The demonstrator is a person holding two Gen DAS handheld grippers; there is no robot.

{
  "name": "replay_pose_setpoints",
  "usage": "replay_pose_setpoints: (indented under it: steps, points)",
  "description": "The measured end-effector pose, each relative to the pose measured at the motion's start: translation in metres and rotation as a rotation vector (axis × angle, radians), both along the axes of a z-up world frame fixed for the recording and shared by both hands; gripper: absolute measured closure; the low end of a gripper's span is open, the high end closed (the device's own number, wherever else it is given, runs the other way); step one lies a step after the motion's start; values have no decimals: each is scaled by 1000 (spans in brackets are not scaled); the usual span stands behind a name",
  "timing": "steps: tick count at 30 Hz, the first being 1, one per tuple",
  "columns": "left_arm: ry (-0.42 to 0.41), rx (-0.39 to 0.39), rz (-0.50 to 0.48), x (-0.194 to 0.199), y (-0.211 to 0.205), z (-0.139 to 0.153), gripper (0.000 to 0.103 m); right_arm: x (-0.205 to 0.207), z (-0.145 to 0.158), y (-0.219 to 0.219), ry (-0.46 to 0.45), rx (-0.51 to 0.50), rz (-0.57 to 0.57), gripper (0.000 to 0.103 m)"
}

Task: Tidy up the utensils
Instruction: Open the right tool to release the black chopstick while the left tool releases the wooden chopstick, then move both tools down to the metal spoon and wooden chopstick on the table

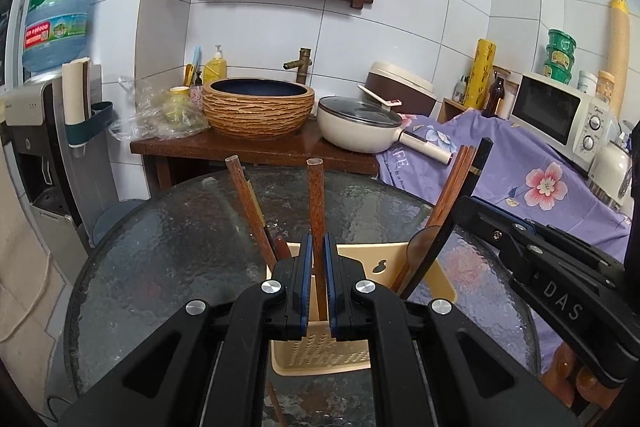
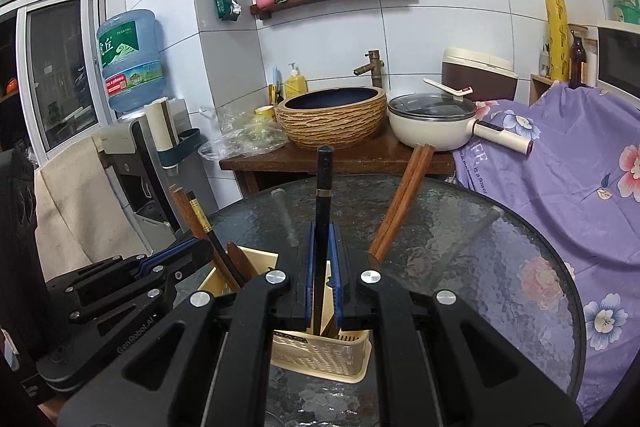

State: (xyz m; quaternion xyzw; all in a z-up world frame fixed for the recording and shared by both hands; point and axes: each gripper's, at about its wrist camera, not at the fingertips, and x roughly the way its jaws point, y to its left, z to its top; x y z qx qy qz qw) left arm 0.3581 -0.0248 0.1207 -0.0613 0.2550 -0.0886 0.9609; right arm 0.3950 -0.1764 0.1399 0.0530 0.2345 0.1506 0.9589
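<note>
In the left wrist view, the left hand-held gripper (image 1: 319, 247) is seen pinching a brown wooden chopstick (image 1: 316, 199), whose lower end stands in the beige utensil holder (image 1: 320, 355) on the glass counter (image 1: 168, 251). Only the right wrist view shows the right hand-held gripper (image 2: 323, 239) pressed on a black chopstick (image 2: 323, 187), also upright in the holder. Other wooden chopsticks (image 2: 400, 203) are leaned in the holder.

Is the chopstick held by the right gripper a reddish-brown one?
No, the right gripper is shut on a black chopstick; the reddish-brown pair leans untouched in the beige holder.
</note>
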Motion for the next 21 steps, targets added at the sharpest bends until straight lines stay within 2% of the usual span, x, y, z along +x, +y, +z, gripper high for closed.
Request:
replay_pose_setpoints:
  steps: [2, 4, 6, 11, 12, 15, 18, 21]
  points:
    - [0, 1, -1, -1, 0, 0, 91, 0, -1, -1, 4, -4, -4, 95]
    - [-2, -7, -11, -4, 2, -1, 80, -1, -4, -5, 7, 1, -9, 88]
    - [-10, -18, -20, -10, 3, -2, 58, -4, -8, -9, 4, 9, -6, 54]
    - [-33, -2, -23, -33, 10, -10, 45, -23, -10, -15, -56, -9, -13, 51]
    - [-35, -2, -22, -39, 12, -12, 38, -27, -11, -17, -62, -10, -14, 45]
    - [-34, -16, 4, -54, 25, -23, 26, -42, -18, -20, -78, -26, -12, 27]
    - [9, -26, 39, -63, 41, -41, 18, -57, -35, -18, -56, -58, 17, 21]
    - [85, -23, 60, -67, 52, -65, 17, -67, -55, -10, -9, -90, 66, 18]
